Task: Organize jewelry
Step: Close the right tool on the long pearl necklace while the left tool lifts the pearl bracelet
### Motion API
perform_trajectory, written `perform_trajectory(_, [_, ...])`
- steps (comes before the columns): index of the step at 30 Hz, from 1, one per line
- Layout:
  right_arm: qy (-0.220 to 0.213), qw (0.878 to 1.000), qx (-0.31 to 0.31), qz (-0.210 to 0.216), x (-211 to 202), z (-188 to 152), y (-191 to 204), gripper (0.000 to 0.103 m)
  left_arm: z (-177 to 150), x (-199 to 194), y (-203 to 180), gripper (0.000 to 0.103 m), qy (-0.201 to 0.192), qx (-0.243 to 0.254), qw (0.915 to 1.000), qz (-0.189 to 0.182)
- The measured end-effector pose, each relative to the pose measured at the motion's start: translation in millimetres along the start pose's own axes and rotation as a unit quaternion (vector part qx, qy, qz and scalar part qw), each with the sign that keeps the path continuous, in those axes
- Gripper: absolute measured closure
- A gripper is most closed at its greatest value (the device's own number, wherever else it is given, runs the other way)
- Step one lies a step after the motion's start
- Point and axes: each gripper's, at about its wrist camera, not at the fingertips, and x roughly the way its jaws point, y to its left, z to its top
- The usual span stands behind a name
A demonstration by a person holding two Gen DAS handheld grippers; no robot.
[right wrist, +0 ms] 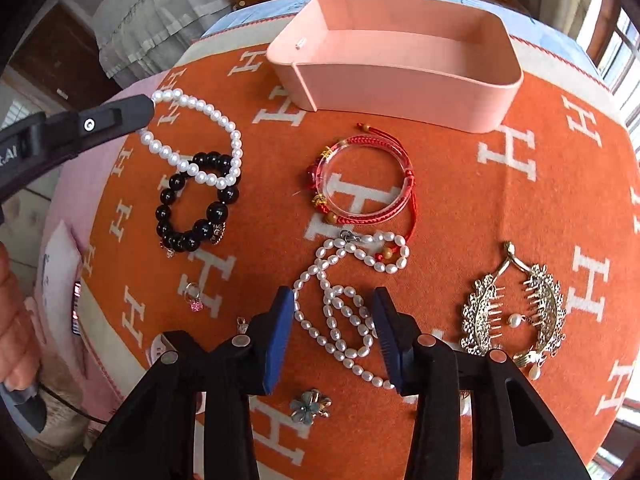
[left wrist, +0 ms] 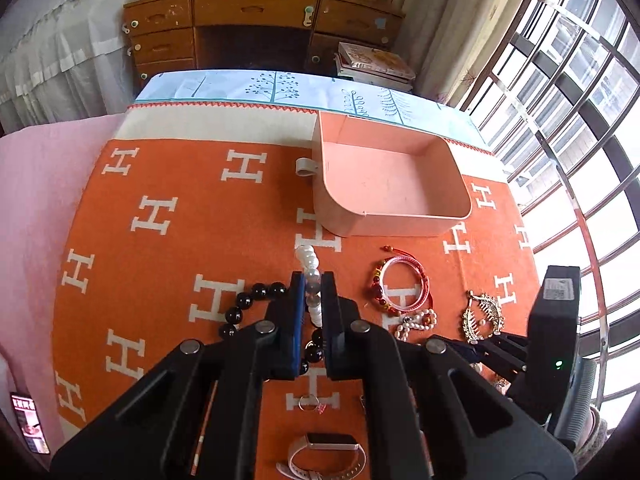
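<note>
Items on the orange blanket [right wrist: 460, 200], near to far, none yet stowed. Blue flower brooch [right wrist: 310, 404], 6 o'clock, loose. Rice-pearl necklace [right wrist: 340, 312], coiled between the half-open jaws of the right gripper [right wrist: 334, 332]; pads not touching it, so not held. Gold leaf hair comb [right wrist: 516, 316], 4 o'clock, loose. Pink-stone ring [right wrist: 194, 298], 8 o'clock, loose. Red cord bracelets [right wrist: 364, 180], centre, loose. Black bead bracelet [right wrist: 196, 200], 9 o'clock, loose. White pearl bracelet [right wrist: 200, 136], 10 o'clock, pinched in the closed left gripper [left wrist: 312, 284], one end raised, the far end draped over the black beads. Pink tray [right wrist: 400, 96], 12 o'clock, nothing visible inside. Status: sorting barely begun; first piece in hand, all others outstanding.
</note>
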Motion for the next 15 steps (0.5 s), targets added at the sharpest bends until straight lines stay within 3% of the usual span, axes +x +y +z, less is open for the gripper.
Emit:
perform_trajectory(3, [-0.007,0.998,-0.045,-0.034,2.7,0.3,11.8,0.071,-5.5,-8.7,-1.9,0.098,-0.002,0.004,1.0000,0.000])
perform_trajectory(5, [-0.011,0.997,-0.058,-0.056,1.0,-2.1,12.5,0.088,-6.5,-11.2,-1.9,0.098,-0.004,0.005,1.0000,0.001])
perform_trajectory(9, [-0.011,0.999,-0.032,-0.037,-4.1,-0.5,2.8,0.098,-6.9,-23.8,-3.1,0.098,-0.012,0.009,0.9999,0.001])
perform_trajectory(15, [-0.068,0.998,0.001,0.009,-54.2,0.7,-4.8,0.098,-0.9,-53.9,-10.2,0.098,-0.039,0.019,0.9990,0.003])
